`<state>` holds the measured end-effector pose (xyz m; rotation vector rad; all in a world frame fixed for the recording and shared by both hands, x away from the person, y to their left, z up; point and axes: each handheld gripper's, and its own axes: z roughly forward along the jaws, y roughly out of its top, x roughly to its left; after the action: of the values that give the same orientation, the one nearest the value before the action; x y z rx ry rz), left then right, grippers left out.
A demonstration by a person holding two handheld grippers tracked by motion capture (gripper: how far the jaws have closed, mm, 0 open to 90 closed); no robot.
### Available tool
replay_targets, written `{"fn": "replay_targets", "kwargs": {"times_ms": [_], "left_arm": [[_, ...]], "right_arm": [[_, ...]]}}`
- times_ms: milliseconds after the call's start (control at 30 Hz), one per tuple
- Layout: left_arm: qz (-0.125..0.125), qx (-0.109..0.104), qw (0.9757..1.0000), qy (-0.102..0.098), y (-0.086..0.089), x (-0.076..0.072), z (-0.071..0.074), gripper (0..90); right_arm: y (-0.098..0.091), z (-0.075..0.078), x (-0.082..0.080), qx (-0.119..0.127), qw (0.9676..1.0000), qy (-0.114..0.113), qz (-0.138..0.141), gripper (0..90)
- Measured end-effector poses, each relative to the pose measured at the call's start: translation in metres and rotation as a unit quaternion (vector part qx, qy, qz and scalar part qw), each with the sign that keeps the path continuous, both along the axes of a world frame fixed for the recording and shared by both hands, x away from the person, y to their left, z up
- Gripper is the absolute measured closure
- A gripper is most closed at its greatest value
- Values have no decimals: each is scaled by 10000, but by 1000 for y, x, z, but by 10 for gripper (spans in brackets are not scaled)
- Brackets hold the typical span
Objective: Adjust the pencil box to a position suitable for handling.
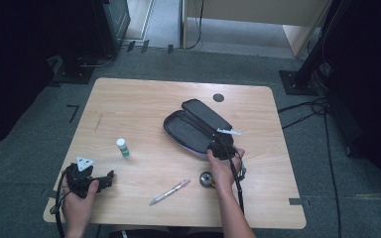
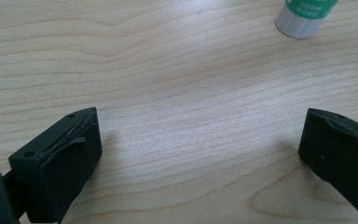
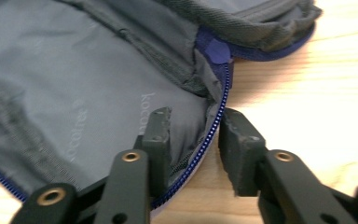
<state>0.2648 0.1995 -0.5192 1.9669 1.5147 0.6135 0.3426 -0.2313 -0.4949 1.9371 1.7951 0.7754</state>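
The pencil case (image 1: 194,128) lies open right of the counter's (image 1: 129,99) middle. The right claw (image 3: 195,135) straddles its blue zipper edge (image 3: 214,126), jaws narrowly parted, one inside the lining, one outside. The left claw (image 2: 198,149) rests wide open on bare wood near a glue stick (image 2: 305,16).

Left claw (image 1: 110,177) low near the front-left of the worktop (image 1: 144,99), jaws spread wide, nothing between them. Right claw (image 1: 224,147) reached forward, forearm extended, jaws narrowed, straddling a zipper edge (image 3: 214,126).
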Motion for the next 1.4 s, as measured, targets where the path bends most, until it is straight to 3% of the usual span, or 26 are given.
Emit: {"fn": "replay_targets", "kwargs": {"times_ms": [167,267,567,733,900,967,1033,1067,1100,1133,1200,1400], "left_arm": [[-6,3,10000,1,0,0,0,0],[-8,2,10000,1,0,0,0,0],[-18,6,10000,10,0,0,0,0],[-22,5,10000,8,0,0,0,0],[-22,5,10000,11,0,0,0,0],[-22,5,10000,11,0,0,0,0],[-21,4,10000,12,0,0,0,0],[-21,6,10000,12,0,0,0,0],[-21,6,10000,12,0,0,0,0],[-22,5,10000,11,0,0,0,0],[-22,5,10000,11,0,0,0,0],[-22,4,10000,12,0,0,0,0]], "right_arm": [[-12,3,1,-212,9996,-156,57,810],[-21,5,1,-178,9994,-249,155,869],[-31,11,-4,11,9964,-559,633,886],[-29,9,-9,11,9961,-595,655,886],[-30,0,-17,-39,9965,-673,503,883],[-31,-2,-17,-25,9965,-661,516,846],[-34,-2,-17,93,9955,-753,568,688],[-38,4,-20,68,9943,-924,520,563],[-38,4,-20,68,9943,-924,520,563],[-42,11,-24,62,9932,-1029,535,427],[-49,16,-30,73,9920,-1098,623,347],[-63,23,-53,428,9862,-1130,1132,127]]}}
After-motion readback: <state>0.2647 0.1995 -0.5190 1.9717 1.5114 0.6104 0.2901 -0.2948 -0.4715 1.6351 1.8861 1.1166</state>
